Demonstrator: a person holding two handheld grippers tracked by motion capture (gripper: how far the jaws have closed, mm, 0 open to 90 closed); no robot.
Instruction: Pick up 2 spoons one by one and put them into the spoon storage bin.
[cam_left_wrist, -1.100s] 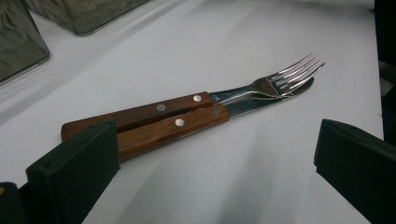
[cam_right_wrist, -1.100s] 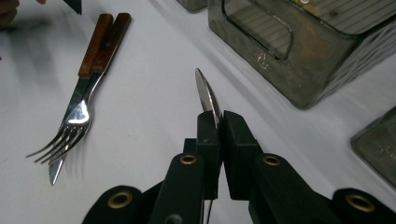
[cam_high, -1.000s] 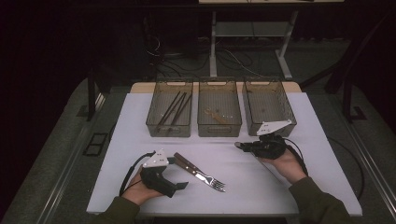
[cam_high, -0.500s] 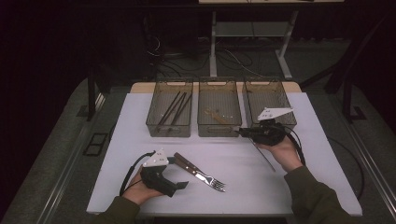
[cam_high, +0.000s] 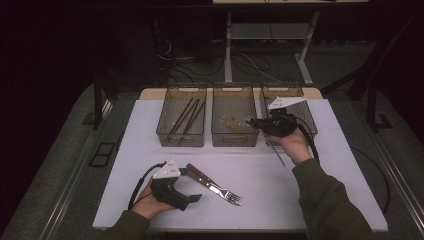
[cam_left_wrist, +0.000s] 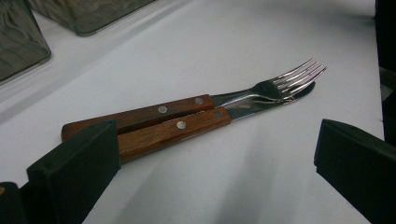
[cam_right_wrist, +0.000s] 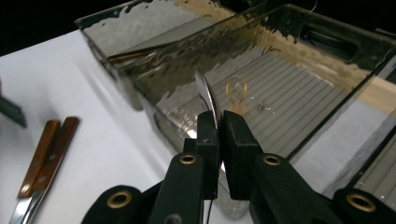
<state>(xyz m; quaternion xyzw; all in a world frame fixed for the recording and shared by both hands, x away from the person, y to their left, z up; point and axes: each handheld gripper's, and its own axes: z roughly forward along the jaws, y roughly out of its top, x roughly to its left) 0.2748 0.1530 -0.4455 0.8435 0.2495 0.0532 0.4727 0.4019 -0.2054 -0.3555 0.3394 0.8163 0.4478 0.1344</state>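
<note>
Your right gripper (cam_right_wrist: 218, 122) is clamped on a thin silver spoon (cam_right_wrist: 206, 95), holding it above the near rim of the middle clear plastic bin (cam_high: 233, 140). Your left gripper (cam_high: 192, 196) rests on the white table (cam_high: 310, 190), jaws spread apart, beside the wooden-handled fork (cam_left_wrist: 196, 105) and knife (cam_left_wrist: 187, 128) lying side by side.

Both forearms wore olive-green sleeves, the right sleeve (cam_high: 325, 200) broad and creased, the left sleeve (cam_high: 124, 227) showing as a short cuff. The left gripper (cam_high: 194, 198) was a black, blocky body topped by a pale grey three-cornered plate with small dark marks, and a black cable looped from its rear. The right gripper (cam_high: 252, 121) was likewise black, carried the same pale plate, and trailed a black cable. Seen close in the right gripper view, its jaws were matt black rectangular blocks on rounded black arms, each arm set with brass-coloured ringed fasteners.
</note>
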